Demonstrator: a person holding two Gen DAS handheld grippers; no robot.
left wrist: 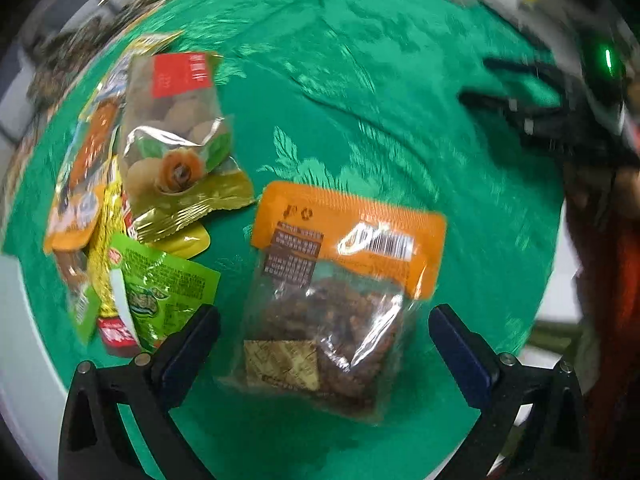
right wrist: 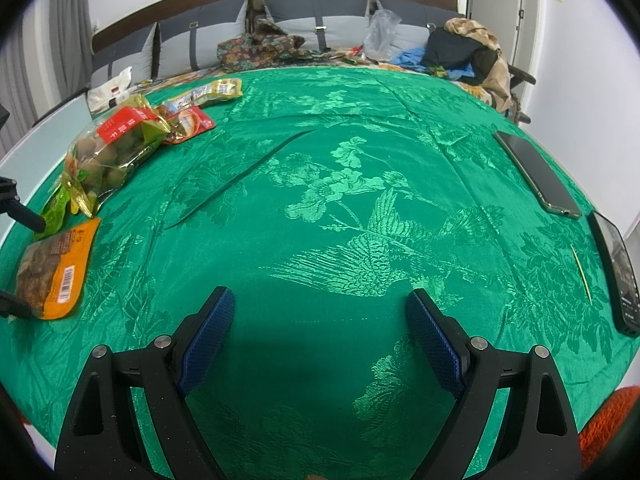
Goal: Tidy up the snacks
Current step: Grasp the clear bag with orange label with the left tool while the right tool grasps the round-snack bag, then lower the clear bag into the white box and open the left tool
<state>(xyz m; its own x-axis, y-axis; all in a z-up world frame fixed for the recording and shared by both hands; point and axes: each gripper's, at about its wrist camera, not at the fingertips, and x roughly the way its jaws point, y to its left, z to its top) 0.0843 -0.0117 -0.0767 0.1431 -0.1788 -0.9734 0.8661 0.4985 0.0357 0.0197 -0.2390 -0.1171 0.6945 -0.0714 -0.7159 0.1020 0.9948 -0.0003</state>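
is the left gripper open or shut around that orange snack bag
Open. The left gripper has its jaws spread wide either side of the orange snack bag, which lies flat on the green cloth, ungripped.

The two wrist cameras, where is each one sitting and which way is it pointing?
Left wrist: on the left gripper, angled down at the green cloth; open fingers flank the orange packet, snack pile to its left; the right gripper shows blurred at upper right.
Right wrist: on the right gripper, low over bare cloth, facing across the table toward the sofa; open fingers, two phones at right.
Shared: the cloth, orange packet and snack pile.
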